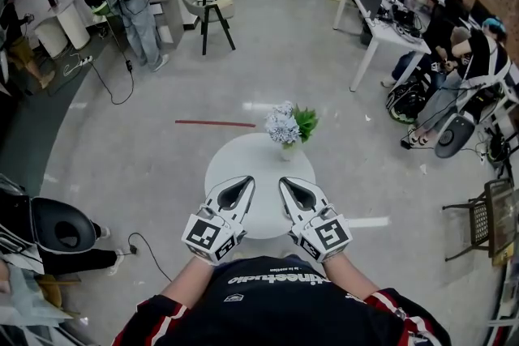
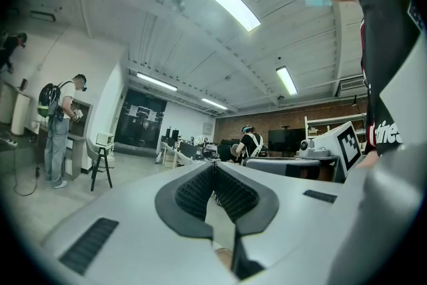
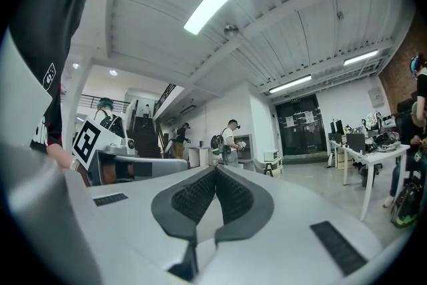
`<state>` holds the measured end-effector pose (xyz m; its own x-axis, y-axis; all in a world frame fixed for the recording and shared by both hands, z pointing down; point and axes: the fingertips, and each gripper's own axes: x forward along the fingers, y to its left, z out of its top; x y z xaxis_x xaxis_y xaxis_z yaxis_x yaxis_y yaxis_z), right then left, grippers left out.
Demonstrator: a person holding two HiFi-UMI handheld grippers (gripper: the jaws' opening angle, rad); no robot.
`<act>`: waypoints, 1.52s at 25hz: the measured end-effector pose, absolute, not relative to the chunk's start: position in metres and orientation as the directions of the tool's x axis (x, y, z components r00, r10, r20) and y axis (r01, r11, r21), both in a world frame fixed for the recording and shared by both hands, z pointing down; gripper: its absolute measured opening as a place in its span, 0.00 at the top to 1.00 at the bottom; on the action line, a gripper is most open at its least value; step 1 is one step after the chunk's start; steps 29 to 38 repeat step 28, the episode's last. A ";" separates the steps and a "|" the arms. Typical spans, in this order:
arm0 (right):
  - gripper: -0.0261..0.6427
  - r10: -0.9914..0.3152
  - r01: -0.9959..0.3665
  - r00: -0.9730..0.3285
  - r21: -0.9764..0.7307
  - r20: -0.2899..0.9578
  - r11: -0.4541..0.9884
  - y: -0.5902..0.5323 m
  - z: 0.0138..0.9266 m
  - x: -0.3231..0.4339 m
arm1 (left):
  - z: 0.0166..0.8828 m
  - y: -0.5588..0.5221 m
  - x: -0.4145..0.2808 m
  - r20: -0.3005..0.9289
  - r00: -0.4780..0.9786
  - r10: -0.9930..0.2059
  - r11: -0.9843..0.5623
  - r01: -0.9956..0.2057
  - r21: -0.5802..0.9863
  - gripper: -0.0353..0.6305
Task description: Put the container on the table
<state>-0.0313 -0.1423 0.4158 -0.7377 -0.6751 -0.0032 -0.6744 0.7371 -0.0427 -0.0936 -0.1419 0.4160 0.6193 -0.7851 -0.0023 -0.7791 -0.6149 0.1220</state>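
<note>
A small round white table (image 1: 243, 166) stands right in front of me. At its far edge is a white pot (image 1: 290, 148) with pale flowers and green leaves. Both grippers hover side by side over the table's near half, pointing level toward the pot and well short of it. My left gripper (image 1: 246, 181) has its jaws together with nothing between them; its ribbed pads (image 2: 230, 193) meet at the tip. My right gripper (image 1: 285, 181) is likewise shut and empty, its pads (image 3: 197, 195) touching. In the gripper views the table and the pot are hidden.
A red tape line (image 1: 215, 123) marks the floor beyond the table. A black chair (image 1: 61, 227) and a cable lie at near left. A stool (image 1: 212, 8) and a standing person (image 1: 134, 0) are far left; desks (image 1: 381, 20) with seated people run along the right.
</note>
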 end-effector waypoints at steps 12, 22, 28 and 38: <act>0.94 -0.662 -0.662 -0.749 -0.040 0.002 0.749 -0.141 0.415 -0.039 | 0.417 -0.142 -0.095 -0.004 0.629 -0.778 -0.623 -0.770 0.142 0.91; 0.94 -0.657 -0.656 -0.754 -0.044 0.016 0.753 -0.135 0.419 -0.042 | 0.420 -0.137 -0.095 -0.004 0.630 -0.776 -0.624 -0.769 0.138 0.91; 0.94 -0.650 -0.650 -0.760 -0.036 0.015 0.759 -0.133 0.418 -0.038 | 0.416 -0.136 -0.090 -0.008 0.631 -0.775 -0.626 -0.767 0.143 0.91; 0.94 -0.650 -0.650 -0.760 -0.036 0.015 0.759 -0.133 0.418 -0.038 | 0.416 -0.136 -0.090 -0.008 0.631 -0.775 -0.626 -0.767 0.143 0.91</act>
